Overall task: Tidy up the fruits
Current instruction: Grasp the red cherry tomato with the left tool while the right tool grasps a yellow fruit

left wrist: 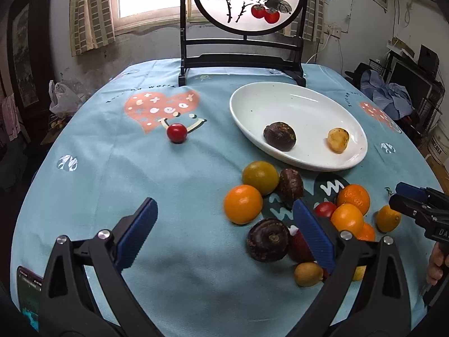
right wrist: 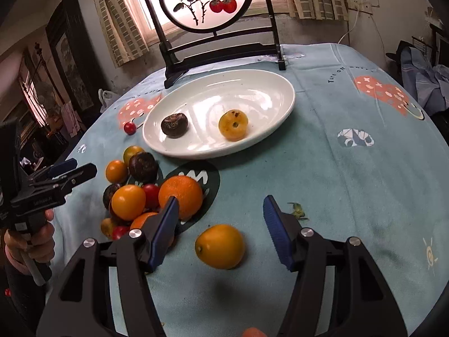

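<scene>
Though the job is to tidy the fruit, only 2 pieces sit on the white plate [right wrist: 280, 104] so far: a dark brown fruit [right wrist: 174, 125] and a small yellow fruit [right wrist: 233, 125]. A big pile of fruit [left wrist: 280, 205] waits on the blue cloth [left wrist: 140, 191] near the plate. A red cherry tomato [left wrist: 176, 133] lies alone, well apart. The left gripper [left wrist: 224, 219] is wide open and holds nothing. The right gripper [right wrist: 221, 221] is partly open, empty, with an orange fruit [right wrist: 220, 245] lying between its jaws, not squeezed.

The tablecloth [right wrist: 350, 106] bears partly readable "TURN OFF" lettering.
</scene>
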Available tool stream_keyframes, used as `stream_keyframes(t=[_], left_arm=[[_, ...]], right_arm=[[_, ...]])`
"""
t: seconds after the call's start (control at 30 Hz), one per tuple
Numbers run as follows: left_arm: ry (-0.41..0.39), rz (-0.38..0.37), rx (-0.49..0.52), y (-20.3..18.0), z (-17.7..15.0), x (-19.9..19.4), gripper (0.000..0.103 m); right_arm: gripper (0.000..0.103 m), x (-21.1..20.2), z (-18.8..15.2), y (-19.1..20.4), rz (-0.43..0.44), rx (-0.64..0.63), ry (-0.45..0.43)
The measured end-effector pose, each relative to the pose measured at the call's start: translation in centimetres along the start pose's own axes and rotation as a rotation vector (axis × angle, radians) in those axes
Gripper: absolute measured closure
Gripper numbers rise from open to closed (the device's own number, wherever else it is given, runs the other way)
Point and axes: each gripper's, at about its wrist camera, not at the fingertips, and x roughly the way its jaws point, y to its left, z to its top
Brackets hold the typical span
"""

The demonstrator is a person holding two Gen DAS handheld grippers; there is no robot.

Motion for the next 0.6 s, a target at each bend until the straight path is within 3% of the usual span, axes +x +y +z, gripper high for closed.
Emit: stream_keyframes(t=[0.13,0.43,0.6], left_arm=[[-0.014,0.047,-0.017,0.9,-0.4,-0.4,0.004],[0.02,0.074,-0.078,2.8,-0.8,0.0,0.004],[0.033,0.089,-0.132,3.9,-0.8,0.3,0.004]], right_arm=[[0.04,0.7,-1.0,0.0,-0.017,-0.007,0.038],[0.041,1.5,-1.7,0.4,-0.057,-0.041,0.085],[0.059,2.0,-1.8,0.6,-0.064,-0.06,0.105]])
